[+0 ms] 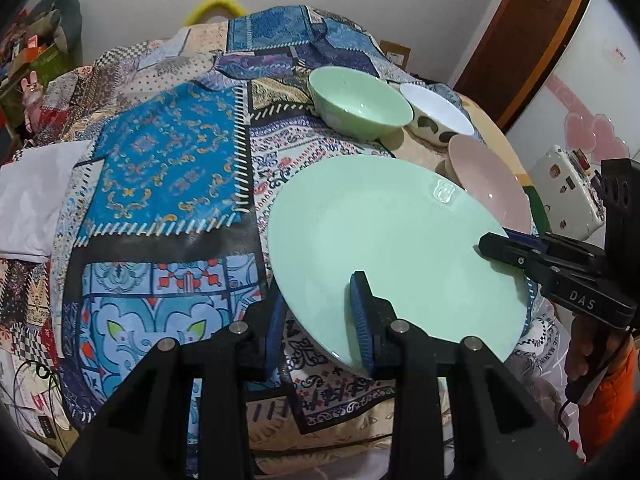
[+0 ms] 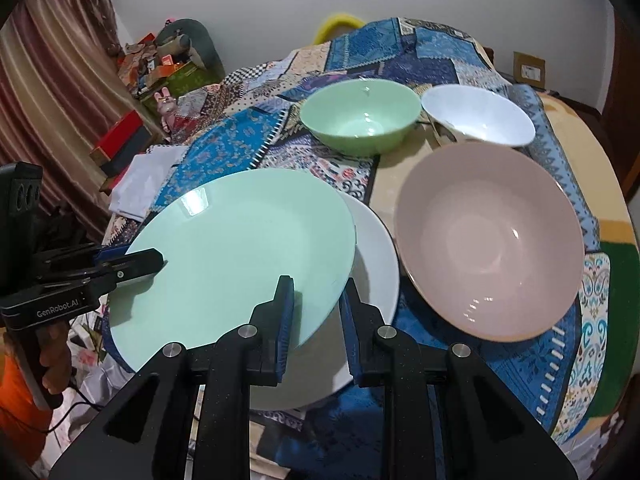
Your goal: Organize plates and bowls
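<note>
Your left gripper [image 1: 320,316] and right gripper [image 2: 318,316] both straddle the green plate's [image 2: 240,248] rim, tilted over the white plate [image 2: 372,264]; whether they're clamped, I can't tell.

Pretty cluttered room: plain white walls [image 2: 240,8], striped brownish curtain [image 2: 52,92] on one side, a dark wooden door [image 1: 532,28], and the surface [image 1: 168,152] draped in busy blue patchwork cloth.
</note>
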`<act>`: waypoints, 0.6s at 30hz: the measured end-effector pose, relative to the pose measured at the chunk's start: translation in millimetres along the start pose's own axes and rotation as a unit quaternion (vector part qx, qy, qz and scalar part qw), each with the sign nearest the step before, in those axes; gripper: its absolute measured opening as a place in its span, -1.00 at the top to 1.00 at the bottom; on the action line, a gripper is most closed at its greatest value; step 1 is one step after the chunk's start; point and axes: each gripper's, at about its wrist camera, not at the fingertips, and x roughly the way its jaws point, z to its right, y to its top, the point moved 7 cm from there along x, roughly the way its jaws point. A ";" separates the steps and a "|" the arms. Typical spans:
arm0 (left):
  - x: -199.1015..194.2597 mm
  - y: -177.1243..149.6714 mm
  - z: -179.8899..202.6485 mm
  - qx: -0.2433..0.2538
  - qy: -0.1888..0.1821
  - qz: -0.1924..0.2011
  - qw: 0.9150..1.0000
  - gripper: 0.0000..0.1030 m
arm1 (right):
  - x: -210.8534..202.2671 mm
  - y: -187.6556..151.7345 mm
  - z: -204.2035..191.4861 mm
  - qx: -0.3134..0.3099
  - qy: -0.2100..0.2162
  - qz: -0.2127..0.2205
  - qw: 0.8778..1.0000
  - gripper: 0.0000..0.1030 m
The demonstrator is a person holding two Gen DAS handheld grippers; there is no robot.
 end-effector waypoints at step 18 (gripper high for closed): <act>26.9 -5.4 -1.0 0.004 0.004 -0.026 1.000 0.38 | 14.4 -14.9 11.7 0.023 0.007 -0.022 0.999 0.59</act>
